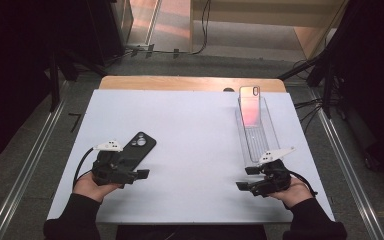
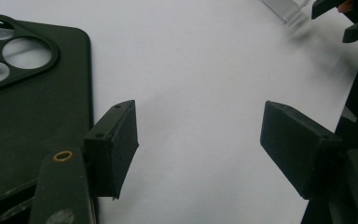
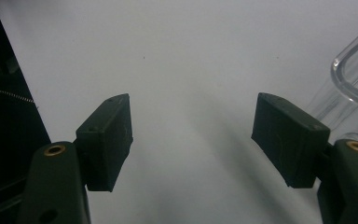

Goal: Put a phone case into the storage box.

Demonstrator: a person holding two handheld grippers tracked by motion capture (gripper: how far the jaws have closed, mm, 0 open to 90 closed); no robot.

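Note:
A black phone case (image 1: 139, 146) lies camera-holes up at the left of the white table (image 1: 190, 140). My left gripper (image 1: 139, 167) is at the case's near end, open, with only bare table between its jaws. In the left gripper view the case (image 2: 32, 107) lies beside the left jaw of that gripper (image 2: 198, 126). A phone (image 1: 250, 105) with a shiny pinkish back lies in a long clear tray (image 1: 271, 135) at the right. My right gripper (image 1: 246, 178) stands open just in front of the tray's near end. The right gripper view has the gripper (image 3: 191, 121) with the tray's corner (image 3: 354, 79) beside its right jaw.
A wooden strip (image 1: 190, 83) runs along the far edge of the table. Metal rails (image 1: 40, 145) flank it on the floor, and cables (image 1: 310, 107) lie at the far right. The right gripper (image 2: 349, 21) appears far off in the left gripper view.

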